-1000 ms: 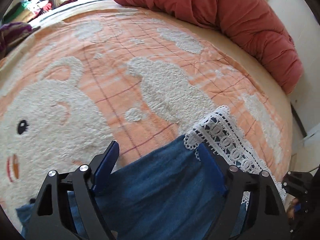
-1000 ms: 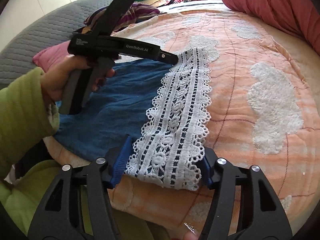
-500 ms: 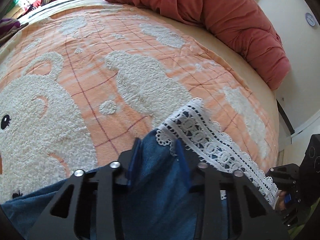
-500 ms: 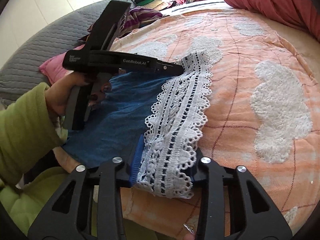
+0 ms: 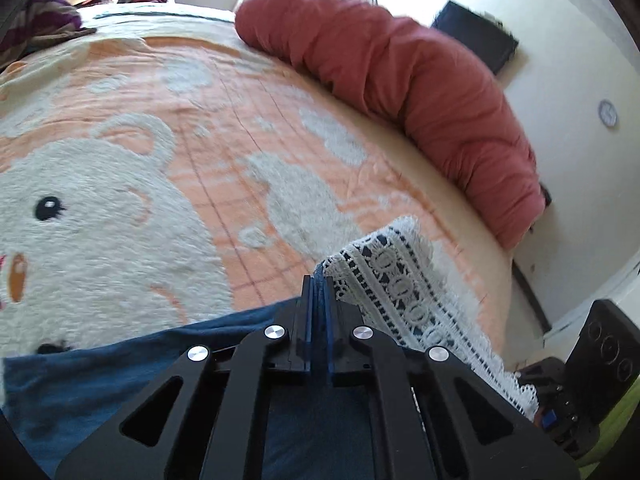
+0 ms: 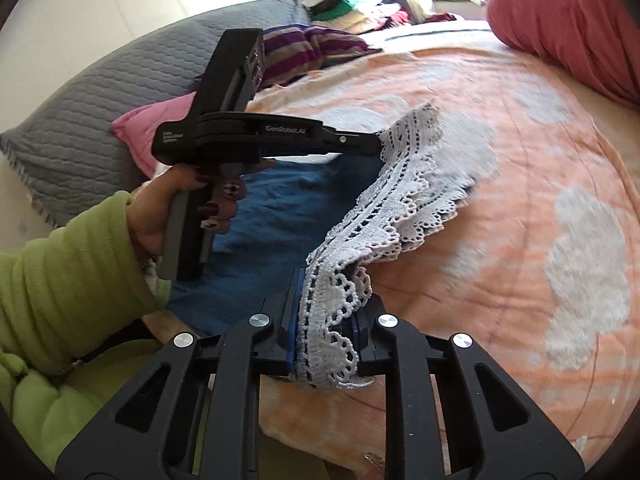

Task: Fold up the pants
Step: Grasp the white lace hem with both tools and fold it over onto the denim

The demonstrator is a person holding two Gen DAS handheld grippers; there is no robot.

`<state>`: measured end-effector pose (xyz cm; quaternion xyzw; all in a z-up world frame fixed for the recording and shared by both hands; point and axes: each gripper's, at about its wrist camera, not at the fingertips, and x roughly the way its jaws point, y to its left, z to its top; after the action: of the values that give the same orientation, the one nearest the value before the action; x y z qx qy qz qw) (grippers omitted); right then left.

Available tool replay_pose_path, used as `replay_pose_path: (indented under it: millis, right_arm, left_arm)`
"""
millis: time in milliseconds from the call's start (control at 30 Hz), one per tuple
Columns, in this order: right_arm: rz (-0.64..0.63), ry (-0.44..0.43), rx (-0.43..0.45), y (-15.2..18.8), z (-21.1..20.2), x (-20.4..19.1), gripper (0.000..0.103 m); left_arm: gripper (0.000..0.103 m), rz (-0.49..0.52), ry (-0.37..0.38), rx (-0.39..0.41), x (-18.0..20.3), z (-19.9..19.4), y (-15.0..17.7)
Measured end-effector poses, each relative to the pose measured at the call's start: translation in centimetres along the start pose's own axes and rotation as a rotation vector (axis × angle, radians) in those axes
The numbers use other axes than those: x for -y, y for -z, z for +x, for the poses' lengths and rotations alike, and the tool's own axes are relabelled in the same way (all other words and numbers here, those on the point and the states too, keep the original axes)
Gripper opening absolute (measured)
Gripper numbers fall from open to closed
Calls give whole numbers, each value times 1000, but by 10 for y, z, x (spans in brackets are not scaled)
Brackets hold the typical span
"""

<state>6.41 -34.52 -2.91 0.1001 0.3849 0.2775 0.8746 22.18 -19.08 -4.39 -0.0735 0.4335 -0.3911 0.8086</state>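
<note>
The orange blanket point(image 5: 224, 92) with its white bear pattern covers the bed you work over; a rolled red duvet point(image 5: 420, 80) lies along its far edge, and a grey quilted pillow point(image 6: 100, 96) sits at the left end. The blue pants point(image 6: 272, 200), trimmed with a white lace hem point(image 6: 404, 184), lie at the near edge of the bed, the hem lifted off the blanket between your two tools. Your left gripper point(image 6: 374, 142), held in your left hand point(image 6: 188, 204), has just closed and pinches the hem's far corner. Your right gripper point(image 6: 326, 344) has just been closing and clamps the bunched lace at the hem's near corner.
</note>
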Motion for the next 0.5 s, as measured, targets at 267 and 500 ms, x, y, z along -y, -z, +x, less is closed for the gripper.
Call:
replay_pose_path:
  millis: [267,500]
  right_arm:
    - [-191,-33,-34,-34,38,-68,12]
    - [-384,-36,-157,-41,106,-140,12]
  left_arm:
    - [5,-124,-37,67,-34,-53,9]
    - [31,-323,-177,139,-92,-131,51]
